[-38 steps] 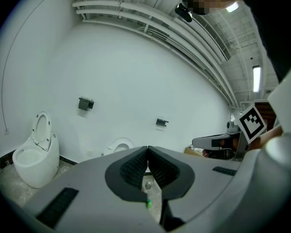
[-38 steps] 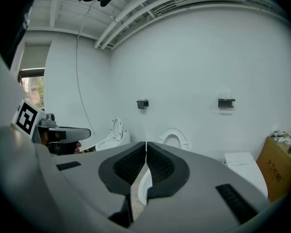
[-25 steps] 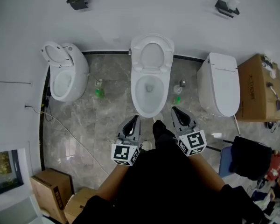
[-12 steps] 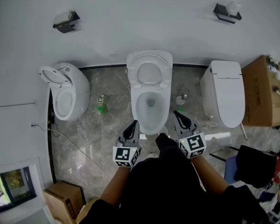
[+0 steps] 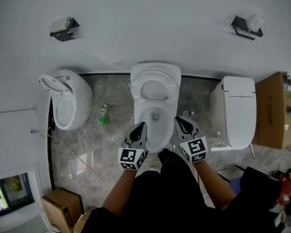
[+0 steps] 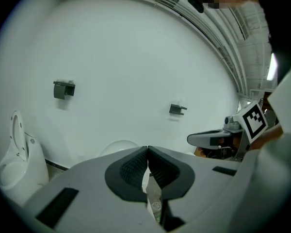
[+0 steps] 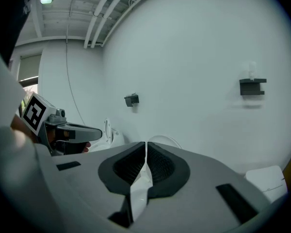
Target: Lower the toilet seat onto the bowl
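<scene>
left gripper (image 5: pixel 142 125): grey tapered shell, black ribbed pads (image 6: pixel 133 170)
right gripper (image 5: pixel 177 119): same grey and black
marker cubes (image 5: pixel 131 158): black-and-white squares
clothing (image 5: pixel 169 193): black; forearms (image 5: pixel 117 194) uncovered

The head view looks steeply down over the middle toilet (image 5: pixel 155 106). The 2 gripper views sit low, face the wall (image 6: pixel 136 57), and share that toilet's top.

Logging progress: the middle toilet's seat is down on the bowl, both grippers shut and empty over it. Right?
No: the head view shows the seat upright, not on the bowl. Left gripper and right gripper are shut, empty, over it.
</scene>
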Available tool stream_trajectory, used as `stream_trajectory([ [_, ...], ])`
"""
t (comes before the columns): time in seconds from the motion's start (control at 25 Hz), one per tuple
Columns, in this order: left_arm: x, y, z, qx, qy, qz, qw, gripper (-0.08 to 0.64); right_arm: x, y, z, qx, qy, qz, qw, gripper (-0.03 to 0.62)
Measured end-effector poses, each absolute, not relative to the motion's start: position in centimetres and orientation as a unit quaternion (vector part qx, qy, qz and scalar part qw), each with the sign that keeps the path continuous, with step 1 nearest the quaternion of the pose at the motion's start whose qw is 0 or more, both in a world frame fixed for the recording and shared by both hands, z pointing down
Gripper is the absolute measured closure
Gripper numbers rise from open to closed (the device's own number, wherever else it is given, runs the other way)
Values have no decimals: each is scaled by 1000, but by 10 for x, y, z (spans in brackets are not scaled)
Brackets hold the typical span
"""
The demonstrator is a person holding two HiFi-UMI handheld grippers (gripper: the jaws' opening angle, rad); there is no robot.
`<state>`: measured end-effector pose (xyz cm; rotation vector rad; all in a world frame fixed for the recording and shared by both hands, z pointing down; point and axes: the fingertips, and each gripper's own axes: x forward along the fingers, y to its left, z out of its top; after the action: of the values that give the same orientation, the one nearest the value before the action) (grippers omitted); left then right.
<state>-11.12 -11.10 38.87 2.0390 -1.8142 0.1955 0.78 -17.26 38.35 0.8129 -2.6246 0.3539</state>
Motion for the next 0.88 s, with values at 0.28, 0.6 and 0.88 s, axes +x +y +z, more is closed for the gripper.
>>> stream_trajectory([
  [0.28,-133,-154,419,710,-666,89,210,545,-14,-228,412,267,-934,112,210,558],
  [0.6,-165,-169,430,694,-680,102,215,545,-36,-255,438,269,-928,131,221,557],
  [0.88,-200,-189,455,690,-680,102,225,545,-59,-275,455,285,-922,110,237,558],
])
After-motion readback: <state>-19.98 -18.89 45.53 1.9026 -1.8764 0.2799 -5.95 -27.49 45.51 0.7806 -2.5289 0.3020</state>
